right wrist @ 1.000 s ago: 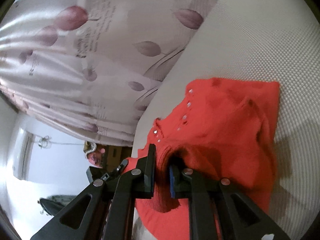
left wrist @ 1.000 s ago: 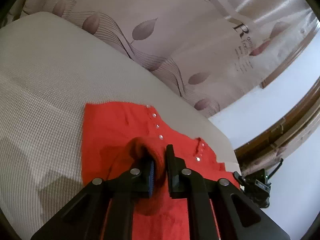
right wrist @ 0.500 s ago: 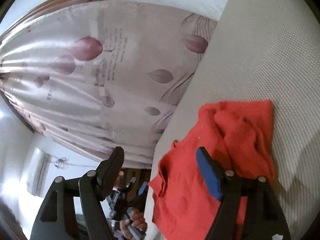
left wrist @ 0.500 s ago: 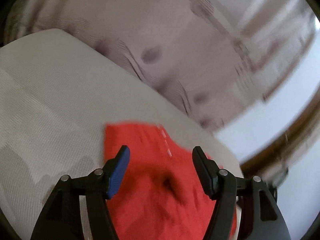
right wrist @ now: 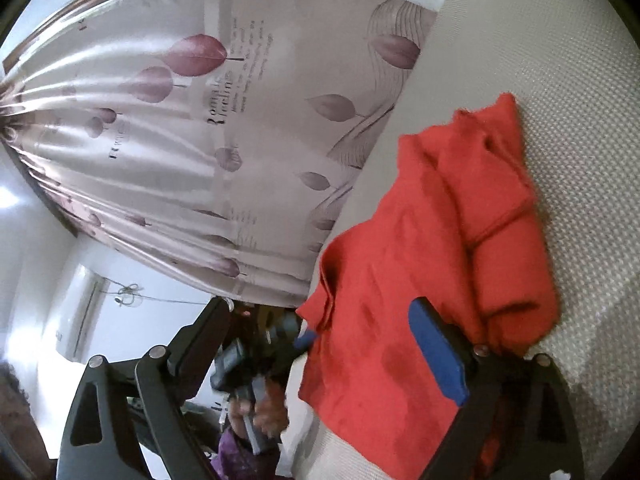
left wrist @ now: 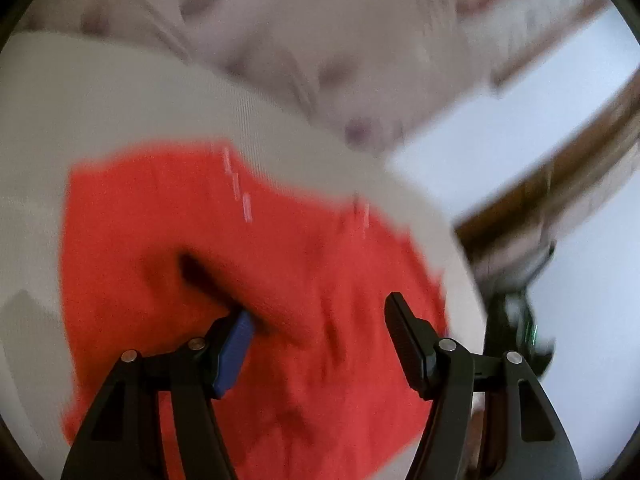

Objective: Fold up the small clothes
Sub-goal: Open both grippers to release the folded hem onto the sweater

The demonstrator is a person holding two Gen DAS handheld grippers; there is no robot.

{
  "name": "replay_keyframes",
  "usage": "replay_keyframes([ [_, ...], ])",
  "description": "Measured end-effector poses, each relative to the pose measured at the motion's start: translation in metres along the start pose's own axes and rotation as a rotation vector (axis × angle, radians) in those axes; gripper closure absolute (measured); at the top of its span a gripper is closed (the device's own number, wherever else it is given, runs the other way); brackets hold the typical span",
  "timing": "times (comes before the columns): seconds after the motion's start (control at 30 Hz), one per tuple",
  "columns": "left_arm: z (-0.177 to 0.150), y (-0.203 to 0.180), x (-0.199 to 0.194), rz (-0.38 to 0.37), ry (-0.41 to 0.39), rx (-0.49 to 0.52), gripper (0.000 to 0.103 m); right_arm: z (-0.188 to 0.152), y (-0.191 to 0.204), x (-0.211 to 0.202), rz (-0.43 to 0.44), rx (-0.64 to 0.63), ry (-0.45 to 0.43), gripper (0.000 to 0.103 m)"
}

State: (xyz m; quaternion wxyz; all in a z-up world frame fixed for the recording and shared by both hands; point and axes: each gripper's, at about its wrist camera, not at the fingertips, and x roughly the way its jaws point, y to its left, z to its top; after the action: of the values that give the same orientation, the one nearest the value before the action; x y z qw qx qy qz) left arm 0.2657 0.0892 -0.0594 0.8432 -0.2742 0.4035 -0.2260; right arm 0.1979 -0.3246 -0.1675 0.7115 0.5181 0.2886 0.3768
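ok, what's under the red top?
The red top lies bunched on a pale woven cushion, which shows all around it. One edge hangs past the cushion's rim. Whatever sits beneath its folds is covered, so that cannot be told.

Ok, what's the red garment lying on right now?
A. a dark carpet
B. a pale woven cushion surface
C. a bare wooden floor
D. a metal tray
B: the red garment lies crumpled on the pale woven cushion, with the leaf-print curtain behind it.
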Motion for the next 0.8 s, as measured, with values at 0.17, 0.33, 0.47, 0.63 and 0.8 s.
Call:
replay_keyframes([
  [0.17, 0.030, 0.031, -0.033, 0.171, -0.260, -0.128, 0.033, -0.001, 0.002, -0.007, 0.000, -0.020, -0.014, 0.013],
  [0.33, 0.001, 0.045, -0.055, 0.200, -0.222, -0.178, 0.033, -0.008, 0.014, -0.018, -0.059, -0.092, -0.021, 0.012],
  [0.47, -0.040, 0.051, -0.071, 0.211, -0.121, -0.153, 0.033, -0.015, 0.028, -0.030, -0.147, -0.176, -0.015, 0.012],
  [0.63, -0.083, 0.061, -0.093, 0.149, -0.084, -0.156, 0.033, -0.037, 0.041, -0.043, -0.266, -0.275, 0.009, 0.013],
  [0.8, -0.097, 0.051, -0.098, 0.138, -0.062, -0.074, 0.033, -0.050, 0.048, -0.031, -0.436, -0.345, 0.077, 0.027],
])
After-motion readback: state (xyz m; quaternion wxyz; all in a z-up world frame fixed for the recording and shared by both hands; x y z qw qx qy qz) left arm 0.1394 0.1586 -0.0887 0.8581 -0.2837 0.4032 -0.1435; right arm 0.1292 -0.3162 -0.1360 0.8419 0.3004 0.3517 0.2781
